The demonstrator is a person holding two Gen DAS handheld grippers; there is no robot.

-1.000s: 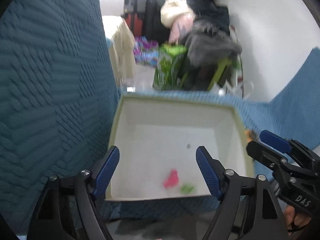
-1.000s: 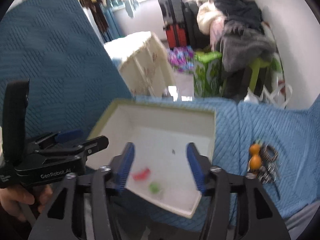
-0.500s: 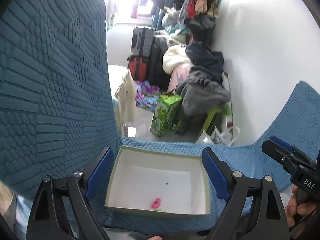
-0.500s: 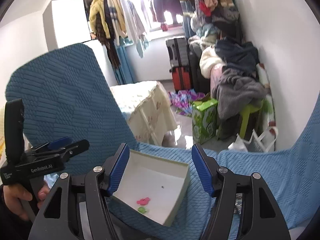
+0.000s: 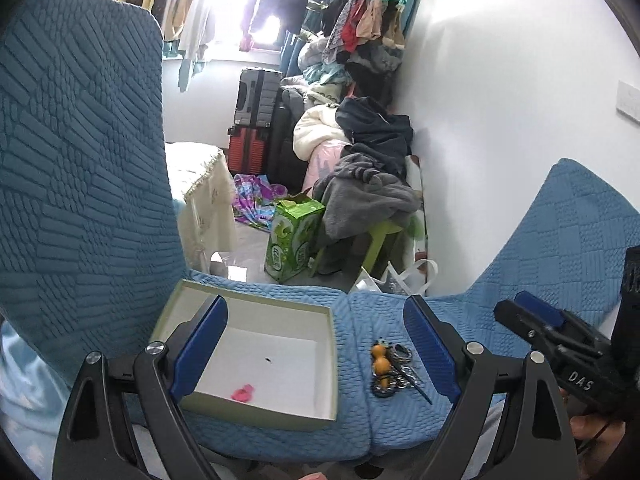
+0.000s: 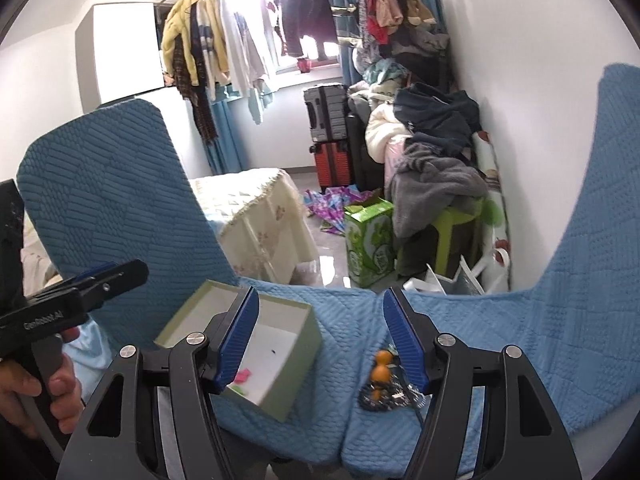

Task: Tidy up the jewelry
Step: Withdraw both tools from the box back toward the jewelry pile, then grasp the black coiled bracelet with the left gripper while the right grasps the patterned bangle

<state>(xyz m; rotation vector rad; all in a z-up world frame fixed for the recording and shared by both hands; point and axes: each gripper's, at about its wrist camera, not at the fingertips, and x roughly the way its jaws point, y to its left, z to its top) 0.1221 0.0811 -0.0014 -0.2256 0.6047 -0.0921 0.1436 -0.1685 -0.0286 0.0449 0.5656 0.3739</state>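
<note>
While both grippers are hovering above the blue-covered seat, neither is holding anything: the left gripper is standing wide open, its jaws having just been opening with nothing between them, and the right gripper is standing partly open, likewise just widened and empty. The white-lined box is sitting on the seat's left cushion, already containing a pink piece; in the right wrist view a small green piece is lying just beside the pink one. The jewelry pile, with its orange beads and dark chains, is resting on the right cushion, near the box but apart from it.

Judged from this layout, the step in hand is approaching the pile for the next pick. Doing it well is likely calling for singling out one piece at the pile's edge, since tangled chains may be dragging neighbours along. Room above both cushions is looking open; the box's raised rim and the seat's front edge are the limits worth clearing when carrying across.
</note>
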